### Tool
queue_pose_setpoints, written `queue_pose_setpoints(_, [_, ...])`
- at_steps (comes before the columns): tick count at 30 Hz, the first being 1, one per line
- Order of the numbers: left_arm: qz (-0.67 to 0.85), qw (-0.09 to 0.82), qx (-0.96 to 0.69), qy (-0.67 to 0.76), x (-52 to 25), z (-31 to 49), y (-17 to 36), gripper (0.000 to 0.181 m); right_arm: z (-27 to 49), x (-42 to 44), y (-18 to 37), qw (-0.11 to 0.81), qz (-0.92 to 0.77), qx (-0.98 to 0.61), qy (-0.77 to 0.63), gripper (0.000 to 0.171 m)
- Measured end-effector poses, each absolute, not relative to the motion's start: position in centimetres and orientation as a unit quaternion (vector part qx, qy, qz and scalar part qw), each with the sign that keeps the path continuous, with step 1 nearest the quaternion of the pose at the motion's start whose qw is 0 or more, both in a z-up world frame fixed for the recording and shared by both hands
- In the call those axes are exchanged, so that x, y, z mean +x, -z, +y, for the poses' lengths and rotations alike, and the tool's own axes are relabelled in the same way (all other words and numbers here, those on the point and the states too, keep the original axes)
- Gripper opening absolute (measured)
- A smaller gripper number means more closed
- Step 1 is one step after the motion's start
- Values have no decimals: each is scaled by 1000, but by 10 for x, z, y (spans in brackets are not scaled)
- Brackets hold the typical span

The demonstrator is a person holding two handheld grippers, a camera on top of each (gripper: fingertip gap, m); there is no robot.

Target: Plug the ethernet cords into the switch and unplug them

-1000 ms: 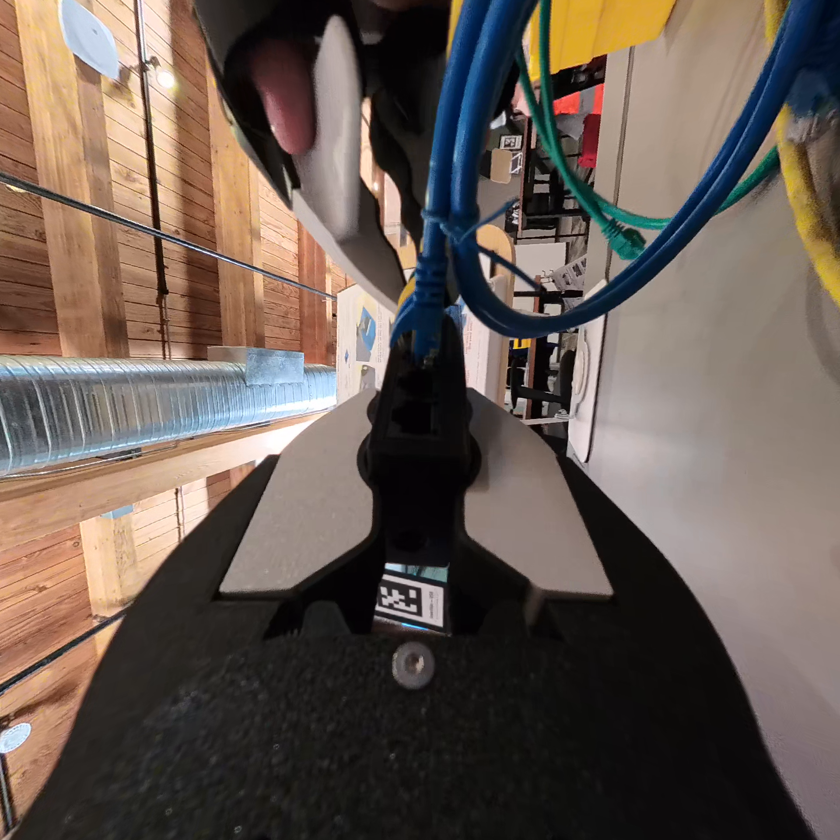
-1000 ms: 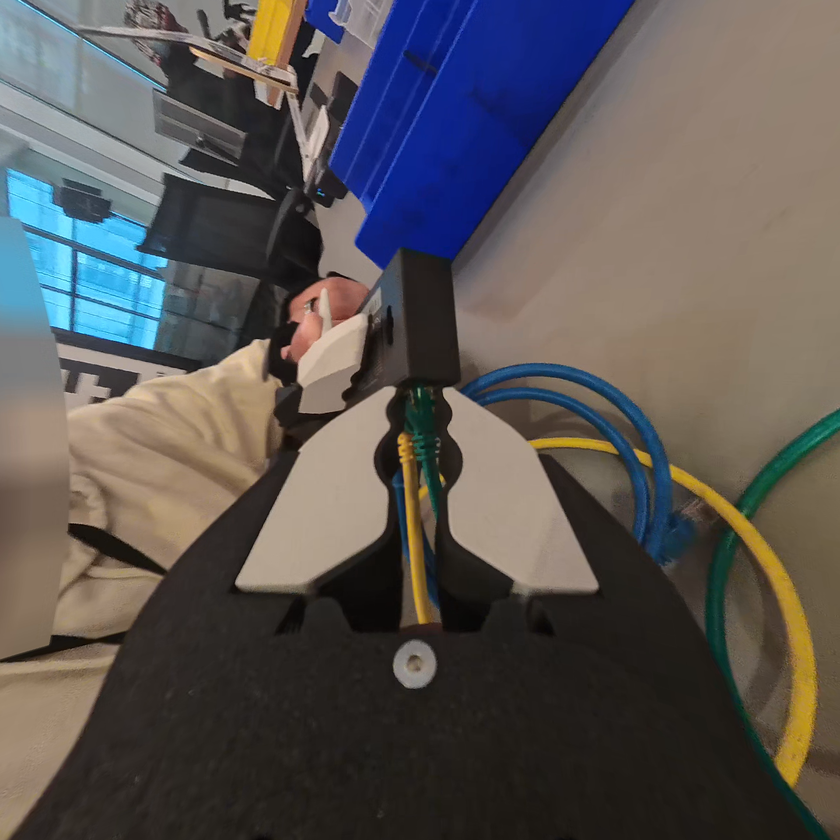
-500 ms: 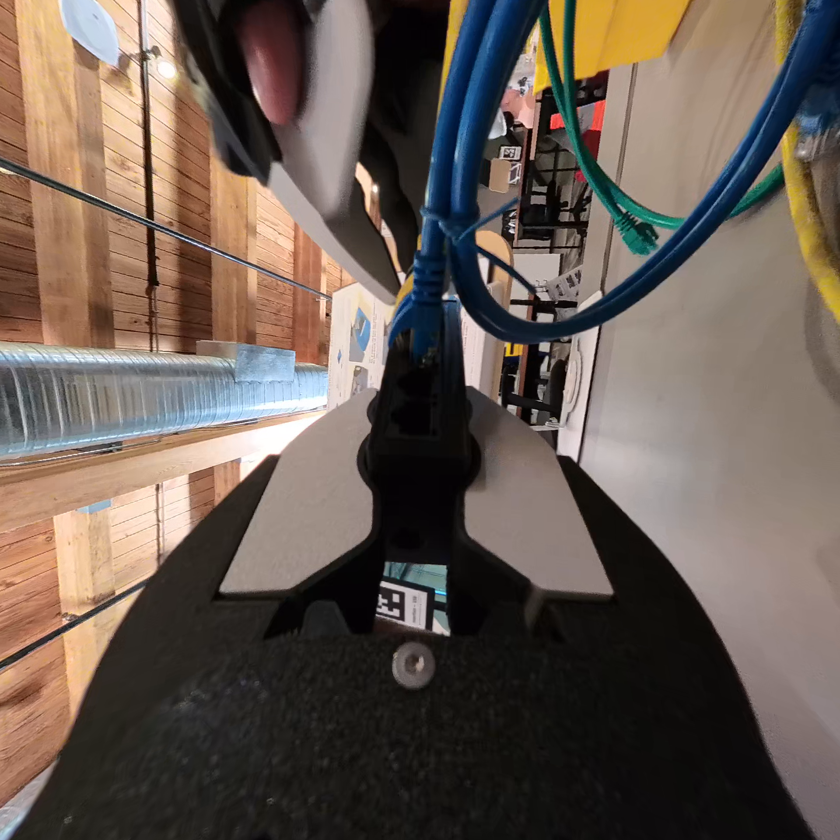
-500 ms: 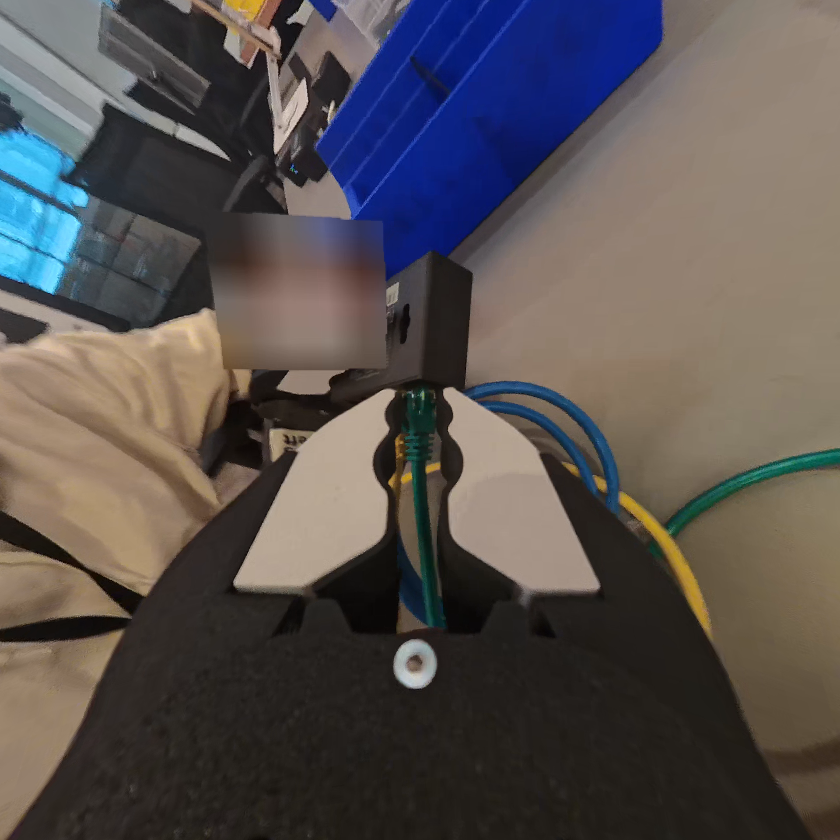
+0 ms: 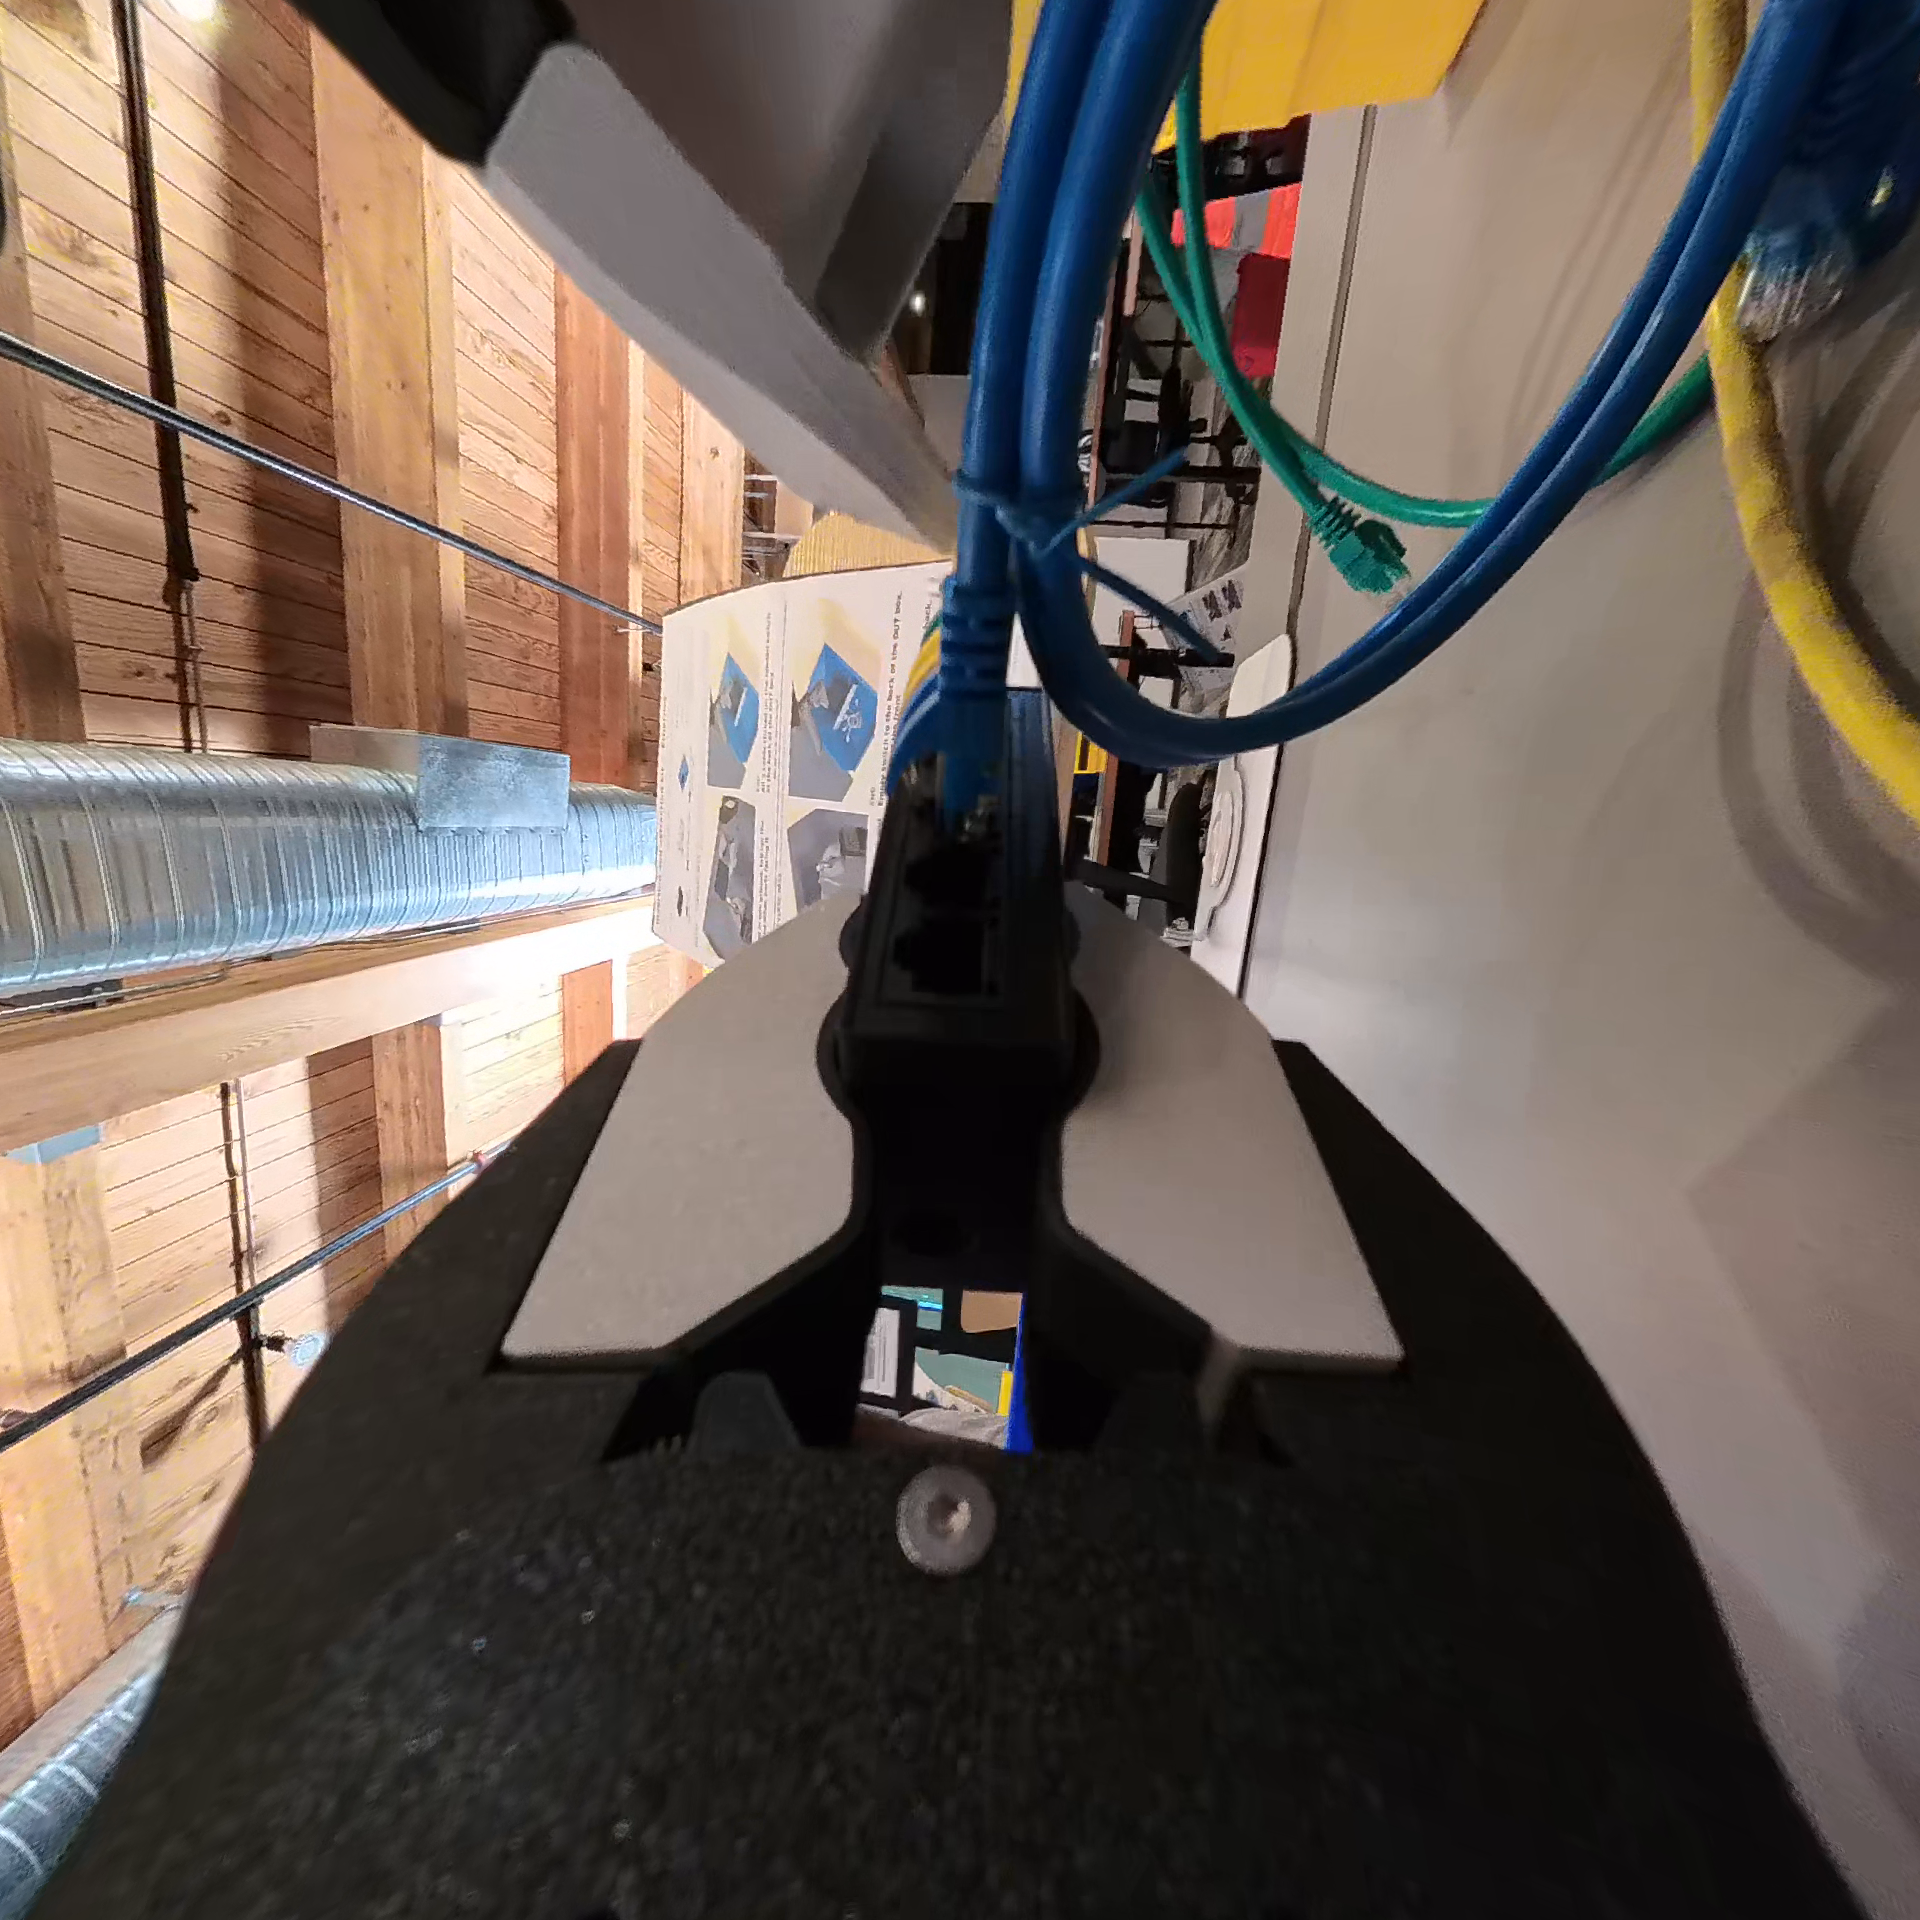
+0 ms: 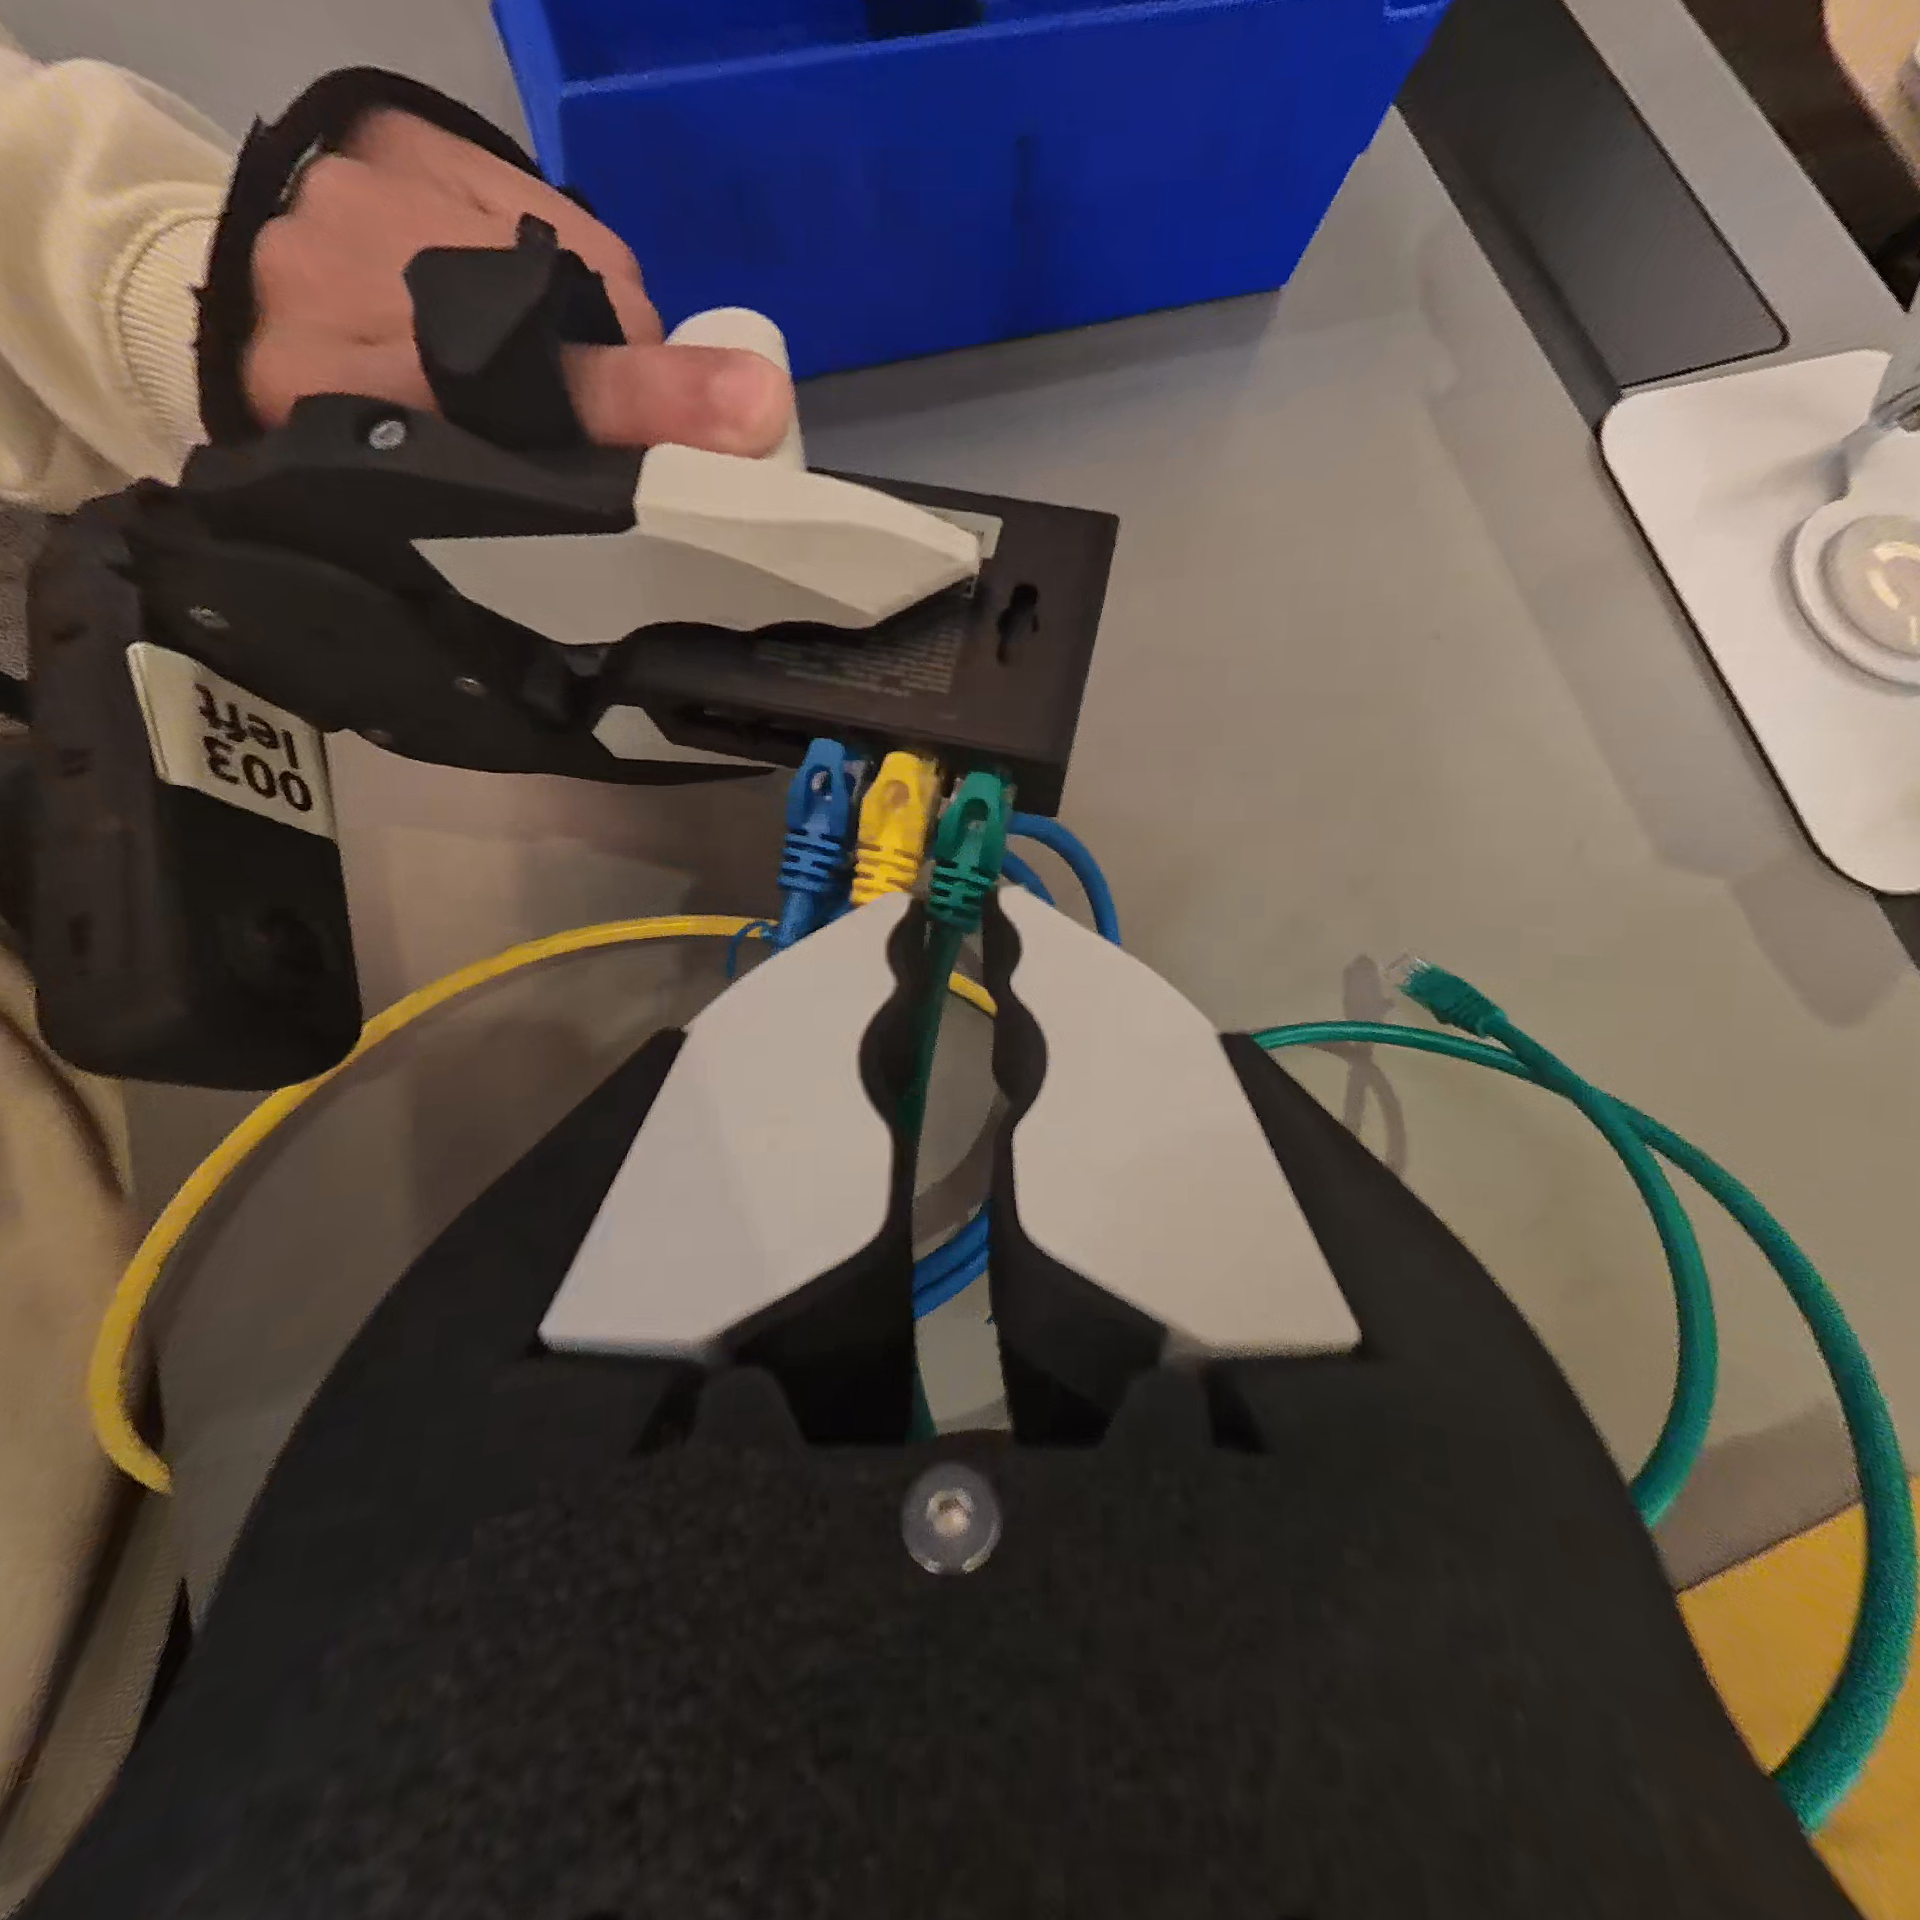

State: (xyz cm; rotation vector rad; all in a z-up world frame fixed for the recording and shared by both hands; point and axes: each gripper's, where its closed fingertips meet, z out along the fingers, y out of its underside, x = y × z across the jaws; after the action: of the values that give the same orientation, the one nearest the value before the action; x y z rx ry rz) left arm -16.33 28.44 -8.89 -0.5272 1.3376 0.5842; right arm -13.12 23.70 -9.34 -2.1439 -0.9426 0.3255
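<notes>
Gripping the black switch (image 6: 977,634) by one end, my left gripper (image 5: 961,977) has its jaws clenched on the box's flat faces, so the port side looks straight back along my left wrist view. The switch (image 5: 966,935) sits squarely between those jaws, held up off the grey bench (image 6: 1351,644). Three cords are seated side by side in its ports: a blue plug (image 6: 816,821), a yellow plug (image 6: 891,831) and a green plug (image 6: 966,847). Two nearer ports in my left view look bare.

My right gripper (image 6: 940,925) points at the green plug, its tips just short of the plug's boot. The green cord (image 6: 930,1029) runs back down the narrow gap between the jaws, which stand slightly parted; I cannot tell whether they pinch the cord or only straddle it. The cord's other end (image 6: 1439,992) lies loose on the bench to the right. A blue bin (image 6: 935,197) stands behind the switch. A person's hand (image 6: 447,301) grips the left tool.
</notes>
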Motion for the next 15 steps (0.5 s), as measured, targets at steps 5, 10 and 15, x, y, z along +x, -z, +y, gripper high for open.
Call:
queue_pose_setpoints(5, [604,714,-235,-267,-163,284,89,29,239,-127,94,366,-366,-850,-99,18])
queue_pose_setpoints(10, [606,711,-235,-270,-163,285,90,29,233,-128,102,344,-383,-854,-68,9])
queue_pose_setpoints(15, [606,711,-231,-272,-164,284,90,30,233,-129,103,342,-382,-857,-46,9])
